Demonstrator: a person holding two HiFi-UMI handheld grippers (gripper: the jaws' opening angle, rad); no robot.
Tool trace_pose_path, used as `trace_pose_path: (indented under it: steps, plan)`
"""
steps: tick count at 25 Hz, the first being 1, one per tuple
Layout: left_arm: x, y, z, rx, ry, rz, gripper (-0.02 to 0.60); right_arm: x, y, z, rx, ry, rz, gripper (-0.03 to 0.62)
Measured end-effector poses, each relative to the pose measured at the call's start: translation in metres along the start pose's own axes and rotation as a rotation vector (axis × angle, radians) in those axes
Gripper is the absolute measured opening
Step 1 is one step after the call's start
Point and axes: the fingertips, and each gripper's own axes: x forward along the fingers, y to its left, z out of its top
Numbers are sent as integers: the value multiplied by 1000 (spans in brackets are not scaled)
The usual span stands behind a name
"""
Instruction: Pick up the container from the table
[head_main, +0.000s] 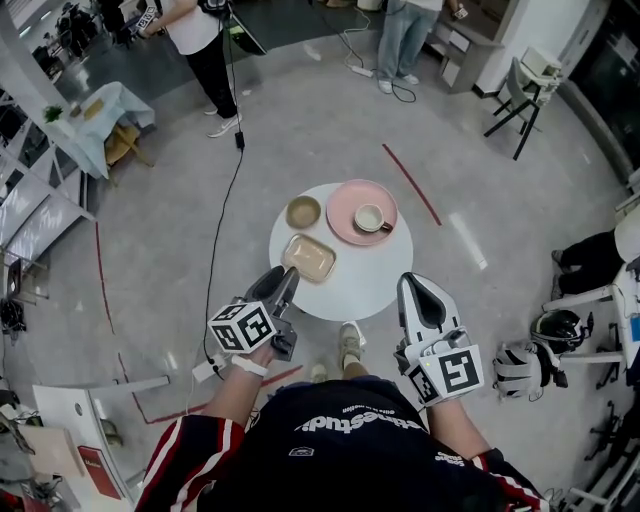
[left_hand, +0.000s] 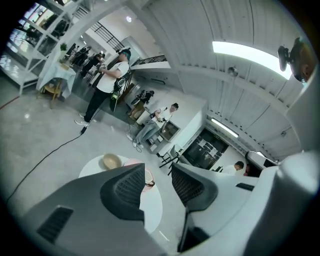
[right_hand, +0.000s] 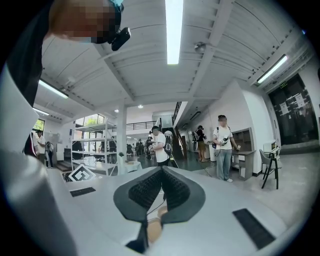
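The container (head_main: 309, 257) is a shallow tan rectangular dish lying on the near left part of a round white table (head_main: 365, 285). My left gripper (head_main: 281, 279) hovers at the table's near left edge, just short of the container, open with nothing between its fingers. In the left gripper view the gripper (left_hand: 159, 184) looks over the table (left_hand: 151, 206), and its left jaw hides the container. My right gripper (head_main: 418, 287) is held at the table's near right edge; its jaws meet (right_hand: 161, 186) with nothing in them.
A tan bowl (head_main: 303, 212) and a pink plate (head_main: 350, 225) carrying a cup (head_main: 371, 219) sit on the far half of the table. A black cable (head_main: 225, 215) runs over the floor at left. People stand further back. Chairs and helmets are at right.
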Motion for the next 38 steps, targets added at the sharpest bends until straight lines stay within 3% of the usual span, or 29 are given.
trace_pose_path:
  steps: [4, 12, 16, 30, 38]
  plan:
    - [19, 23, -20, -55, 25, 42, 161, 4, -8, -4, -4, -5, -9, 14]
    - [50, 65, -59, -58, 64, 129, 161, 21, -33, -19, -8, -8, -29, 14]
    - [62, 86, -77, -103, 70, 157, 161, 34, -46, -22, -19, -8, -26, 14]
    - [104, 152, -112, -289, 34, 266, 161, 100, -72, -20, -65, -24, 90, 14]
    - [123, 187, -137, -358, 25, 346, 161, 115, -95, -30, -67, -12, 115, 14]
